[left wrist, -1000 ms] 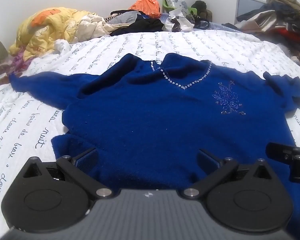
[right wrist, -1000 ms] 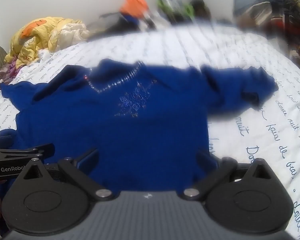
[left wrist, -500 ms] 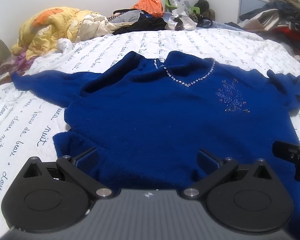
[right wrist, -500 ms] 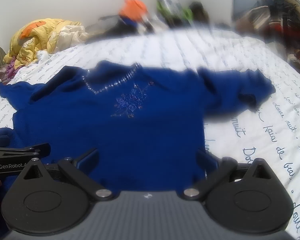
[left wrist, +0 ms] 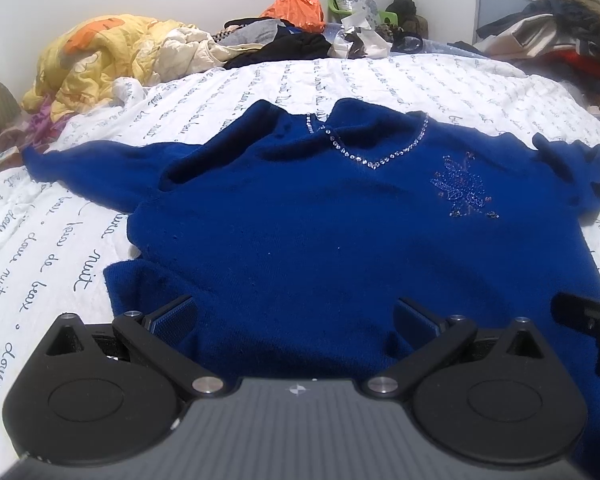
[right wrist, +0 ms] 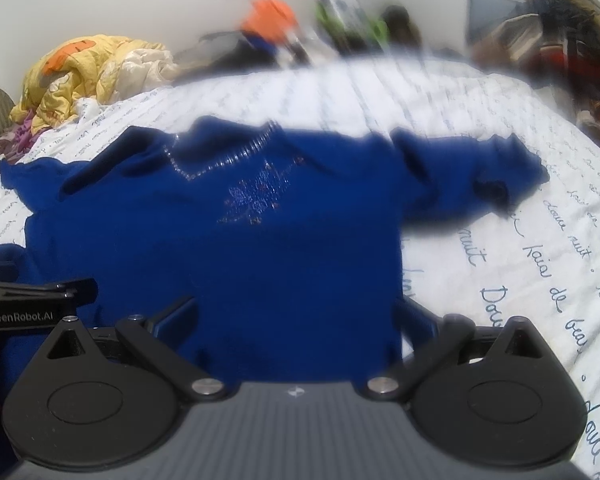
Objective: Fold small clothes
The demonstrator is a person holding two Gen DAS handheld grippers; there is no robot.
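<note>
Sweater: a royal-blue knit sweater (left wrist: 300, 240) lay spread front-up on the bed, its hem toward me and its neckline away.
Neckline: a V of small rhinestones (left wrist: 374, 156) edged it, with a beaded flower motif (left wrist: 462, 192) on the chest beside it.
Sleeves: one sleeve (left wrist: 96, 168) stretched flat toward the yellow quilt; the other (right wrist: 472, 184) lay bunched, its cuff folded over.
Left gripper (left wrist: 294, 320): my jaws stood wide apart over the hem, holding nothing; both blue pads (left wrist: 172, 318) sat just above the knit (whether they touched it, I could not tell).
Right gripper (right wrist: 294, 320): also spread wide and empty, near the sweater's side edge, one finger over the knit and the other over the sheet.
Bedsheet (left wrist: 52, 264): white, printed with lines of cursive script.
Far edge: a crumpled yellow quilt (left wrist: 100, 60), an orange plastic bag (left wrist: 296, 8) and heaped dark clothes (left wrist: 296, 46) (the right view was blurred there).
</note>
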